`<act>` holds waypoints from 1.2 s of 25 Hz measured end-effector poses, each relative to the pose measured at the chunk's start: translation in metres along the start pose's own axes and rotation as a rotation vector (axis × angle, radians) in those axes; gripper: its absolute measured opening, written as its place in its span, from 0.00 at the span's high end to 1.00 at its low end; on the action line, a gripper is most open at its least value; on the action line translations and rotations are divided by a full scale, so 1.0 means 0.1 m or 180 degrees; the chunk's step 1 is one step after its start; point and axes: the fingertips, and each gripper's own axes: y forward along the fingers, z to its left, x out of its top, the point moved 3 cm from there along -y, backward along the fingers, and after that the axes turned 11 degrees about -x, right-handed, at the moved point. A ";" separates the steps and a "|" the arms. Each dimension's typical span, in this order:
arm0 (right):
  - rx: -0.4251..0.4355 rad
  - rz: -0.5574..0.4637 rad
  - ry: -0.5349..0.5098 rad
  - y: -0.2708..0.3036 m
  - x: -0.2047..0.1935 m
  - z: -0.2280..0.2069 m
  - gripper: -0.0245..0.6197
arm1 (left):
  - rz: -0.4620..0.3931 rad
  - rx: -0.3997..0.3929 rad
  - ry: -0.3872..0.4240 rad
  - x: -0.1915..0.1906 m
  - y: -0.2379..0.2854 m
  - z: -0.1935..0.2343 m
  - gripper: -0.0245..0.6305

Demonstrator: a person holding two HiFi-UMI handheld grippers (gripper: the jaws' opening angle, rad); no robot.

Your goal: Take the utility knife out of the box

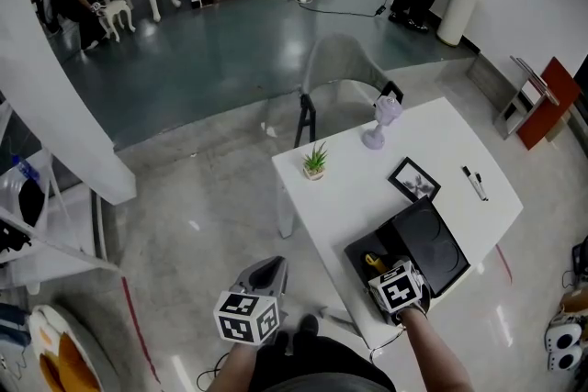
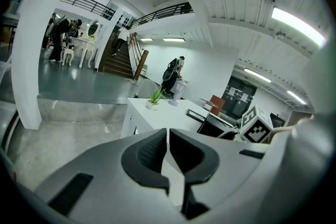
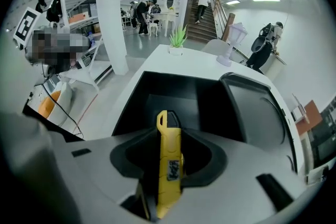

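A yellow utility knife (image 3: 169, 165) stands upright between the jaws of my right gripper (image 3: 169, 138), whose pads press on its sides. Its looped end pokes out above the open black box (image 3: 173, 94). From the head view, the right gripper (image 1: 390, 275) hangs over that box (image 1: 360, 252) at the near edge of the white table (image 1: 358, 193), with a bit of the yellow knife (image 1: 375, 263) showing beside it. The box's lid (image 1: 439, 248) lies open to the right. My left gripper (image 1: 268, 273) hovers off the table's left over the floor, shut and holding nothing (image 2: 168, 136).
On the table stand a small potted plant (image 1: 314, 162), a white lamp (image 1: 381, 119), a black picture frame (image 1: 413, 179) and two pens (image 1: 474, 183). A clear chair (image 1: 340, 78) sits behind the table. White shelving (image 1: 28, 225) is at the left.
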 end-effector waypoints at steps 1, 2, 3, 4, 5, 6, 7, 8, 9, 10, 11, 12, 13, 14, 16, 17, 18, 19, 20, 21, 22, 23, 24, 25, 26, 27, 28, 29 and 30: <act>0.0015 0.0021 -0.0002 -0.01 -0.01 0.02 0.76 | 0.0000 -0.0004 0.0000 0.00 -0.01 0.00 0.93; 0.0019 0.0019 -0.0007 -0.01 -0.01 0.02 0.76 | 0.0002 -0.0008 0.0000 0.00 -0.01 0.00 0.93; 0.0014 -0.0003 -0.0018 -0.01 0.00 0.01 0.76 | 0.0006 -0.0012 0.0001 -0.01 -0.02 -0.01 0.93; 0.0004 -0.0036 -0.0033 0.00 0.00 0.00 0.76 | 0.0010 -0.0015 0.0001 -0.01 -0.02 -0.01 0.93; -0.0001 -0.0063 -0.0040 0.00 0.01 -0.01 0.77 | 0.0014 -0.0017 0.0002 -0.01 -0.02 -0.02 0.93; 0.0006 -0.0065 -0.0035 0.00 0.01 0.00 0.77 | 0.0016 -0.0018 0.0004 0.00 -0.03 -0.02 0.93; 0.0023 -0.0049 -0.0022 -0.01 0.00 0.01 0.77 | 0.0017 -0.0020 0.0007 0.00 -0.04 -0.03 0.93; 0.0037 -0.0040 -0.0013 -0.02 -0.01 0.02 0.77 | 0.0018 -0.0022 0.0010 0.00 -0.04 -0.03 0.93; 0.0038 -0.0054 -0.0015 -0.02 0.00 0.02 0.77 | 0.0019 -0.0025 0.0012 0.00 -0.05 -0.03 0.93; 0.0027 -0.0090 -0.0027 -0.02 0.00 0.02 0.77 | 0.0021 -0.0029 0.0014 0.00 -0.05 -0.04 0.93; 0.0009 -0.0139 -0.0044 -0.02 0.01 0.00 0.77 | 0.0023 -0.0033 0.0017 0.00 -0.05 -0.05 0.93; -0.0005 -0.0190 -0.0057 -0.02 0.02 -0.01 0.77 | 0.0024 -0.0037 0.0019 0.00 -0.05 -0.05 0.93; -0.0012 -0.0233 -0.0059 -0.02 0.02 -0.02 0.77 | 0.0027 -0.0042 0.0019 0.01 -0.05 -0.06 0.93; -0.0010 -0.0258 -0.0047 -0.03 0.01 -0.03 0.77 | 0.0031 -0.0049 0.0019 0.01 -0.05 -0.07 0.93; 0.0022 -0.0262 0.0018 -0.09 -0.02 -0.04 0.77 | 0.0043 -0.0067 0.0028 0.00 -0.04 -0.10 0.93; 0.0042 -0.0272 0.0072 -0.12 -0.04 -0.04 0.77 | 0.0048 -0.0078 0.0038 0.00 -0.03 -0.12 0.93; 0.0054 -0.0304 0.0135 -0.14 -0.04 -0.04 0.77 | 0.0050 -0.0090 0.0052 0.00 -0.02 -0.13 0.93; 0.0059 -0.0352 0.0210 -0.16 -0.03 -0.06 0.77 | 0.0053 -0.0103 0.0066 0.00 -0.02 -0.14 0.93; 0.0064 -0.0397 0.0299 -0.18 -0.03 -0.07 0.77 | 0.0056 -0.0117 0.0080 0.00 -0.01 -0.15 0.93; 0.0081 -0.0435 0.0390 -0.20 -0.03 -0.08 0.77 | 0.0061 -0.0132 0.0094 0.01 0.00 -0.17 0.93; 0.0111 -0.0475 0.0476 -0.24 -0.02 -0.09 0.77 | 0.0066 -0.0148 0.0107 0.02 0.01 -0.19 0.93; 0.0142 -0.0522 0.0557 -0.28 -0.01 -0.09 0.77 | 0.0072 -0.0162 0.0119 0.02 0.01 -0.21 0.93; 0.0164 -0.0579 0.0626 -0.32 0.01 -0.11 0.77 | 0.0081 -0.0176 0.0130 0.03 0.02 -0.24 0.93; 0.0179 -0.0639 0.0685 -0.37 0.02 -0.12 0.77 | 0.0092 -0.0191 0.0142 0.03 0.03 -0.26 0.93; 0.0188 -0.0691 0.0748 -0.41 0.03 -0.13 0.77 | 0.0101 -0.0208 0.0158 0.04 0.03 -0.28 0.93; 0.0190 -0.0737 0.0819 -0.44 0.02 -0.14 0.77 | 0.0110 -0.0227 0.0175 0.04 0.05 -0.30 0.93; 0.0184 -0.0786 0.0890 -0.46 0.02 -0.16 0.77 | 0.0119 -0.0246 0.0190 0.04 0.06 -0.31 0.93; 0.0174 -0.0841 0.0957 -0.50 0.02 -0.17 0.77 | 0.0128 -0.0266 0.0203 0.04 0.07 -0.33 0.93; 0.0165 -0.0901 0.1022 -0.53 0.02 -0.19 0.77 | 0.0138 -0.0285 0.0214 0.04 0.08 -0.35 0.93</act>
